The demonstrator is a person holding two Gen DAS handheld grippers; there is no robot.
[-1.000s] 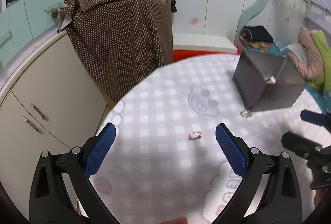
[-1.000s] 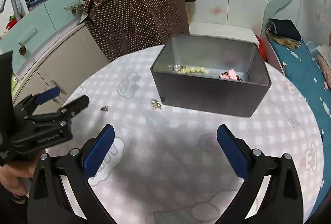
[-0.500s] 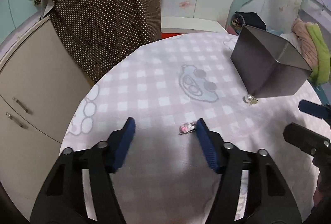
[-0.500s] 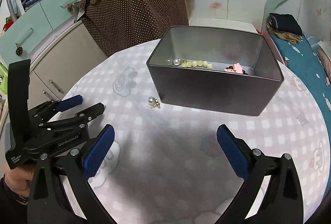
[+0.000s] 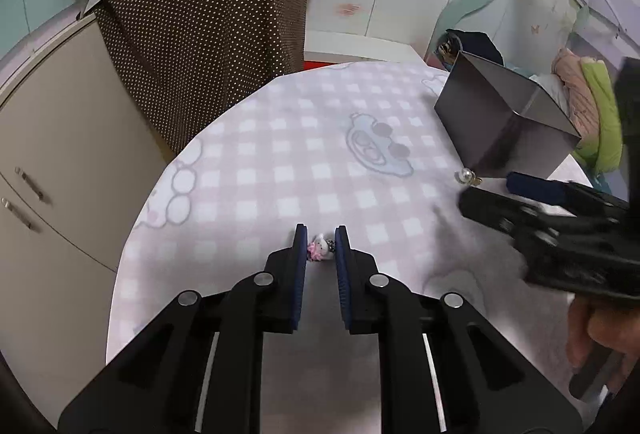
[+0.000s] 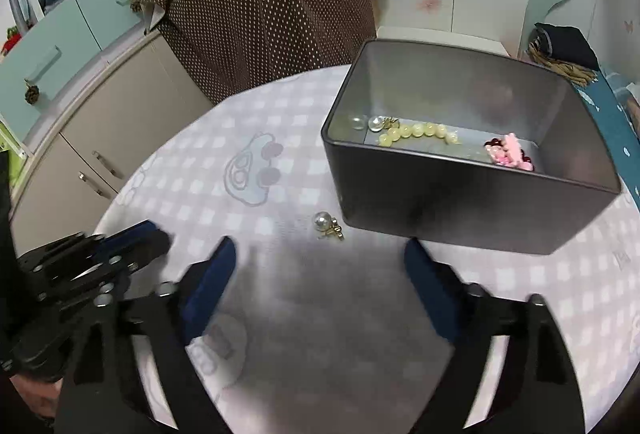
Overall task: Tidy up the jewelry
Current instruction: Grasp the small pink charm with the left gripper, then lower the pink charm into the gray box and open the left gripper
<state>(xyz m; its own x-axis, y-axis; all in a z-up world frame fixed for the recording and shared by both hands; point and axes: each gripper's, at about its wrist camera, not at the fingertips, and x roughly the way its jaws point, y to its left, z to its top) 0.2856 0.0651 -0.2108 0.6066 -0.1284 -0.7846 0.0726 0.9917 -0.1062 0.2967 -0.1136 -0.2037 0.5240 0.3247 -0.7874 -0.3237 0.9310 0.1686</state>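
Closed since 1 second ago, left gripper [image 5: 321,240] pinches pink charm [image 5: 319,250]; right gripper [image 6: 318,266] wide.

Left tongs [image 5: 321,240] nearly closed; right tongs [image 6: 320,266] spread wide.

Soft, even indoor light; diffuse shadows under both tools on the tablecloth [image 5: 280,169]. Strong fisheye bending, black vignette corners. Motion blur on right gripper [image 6: 320,274] and cabinet handles [image 5: 28,189].

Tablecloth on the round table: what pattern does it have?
The tablecloth is a pale pink-and-white check with faint blue-grey cartoon car prints, clearest in the right wrist view.
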